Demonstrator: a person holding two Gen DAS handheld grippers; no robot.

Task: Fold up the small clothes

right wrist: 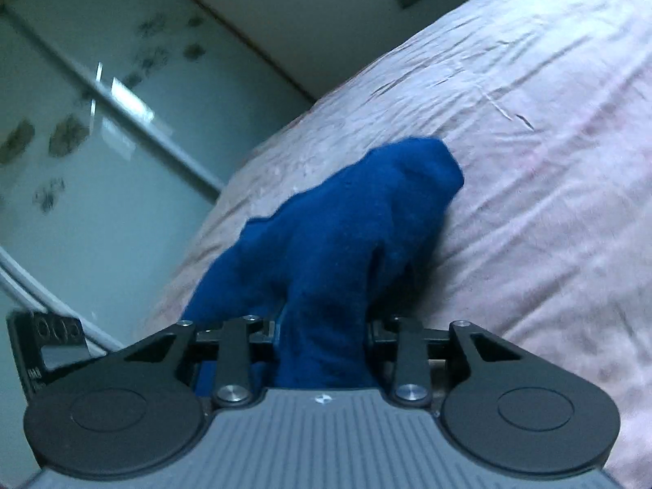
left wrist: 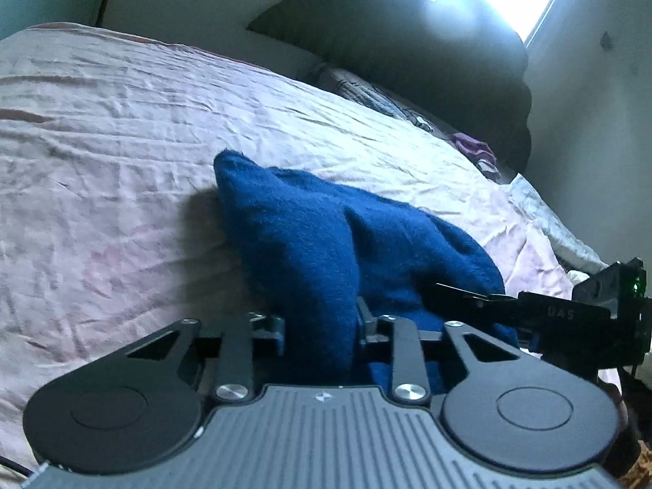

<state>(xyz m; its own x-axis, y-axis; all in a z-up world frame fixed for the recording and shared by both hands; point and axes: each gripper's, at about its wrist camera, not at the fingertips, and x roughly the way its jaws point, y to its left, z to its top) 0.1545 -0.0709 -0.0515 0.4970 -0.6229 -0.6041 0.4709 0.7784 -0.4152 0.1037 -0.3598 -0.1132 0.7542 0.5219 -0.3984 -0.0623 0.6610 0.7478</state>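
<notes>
While pinched in both tongs (left wrist: 322, 332) (right wrist: 324, 332), fuzzy blue garment (left wrist: 326, 236) (right wrist: 346, 220), wrinkled pink sheet (left wrist: 122, 142) (right wrist: 529, 122).

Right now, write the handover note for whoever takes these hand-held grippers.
Left hand-held gripper: shut on the blue cloth.
Right hand-held gripper: shut on the same cloth, at another spot.
The cloth is bunched up in a peak on the pink bedsheet, pinched from both sides.
Done: both grips taken.
Left: no neat fold shows yet; spread it, fold it, lay it flat.

Bunched on the bedsheet (left wrist: 122, 130) — a small garment (left wrist: 309, 236), its near folds between the left gripper (left wrist: 322, 330) jaws, right gripper (right wrist: 324, 332) clamping the other end — pillows (left wrist: 428, 61) heaped behind.
</notes>
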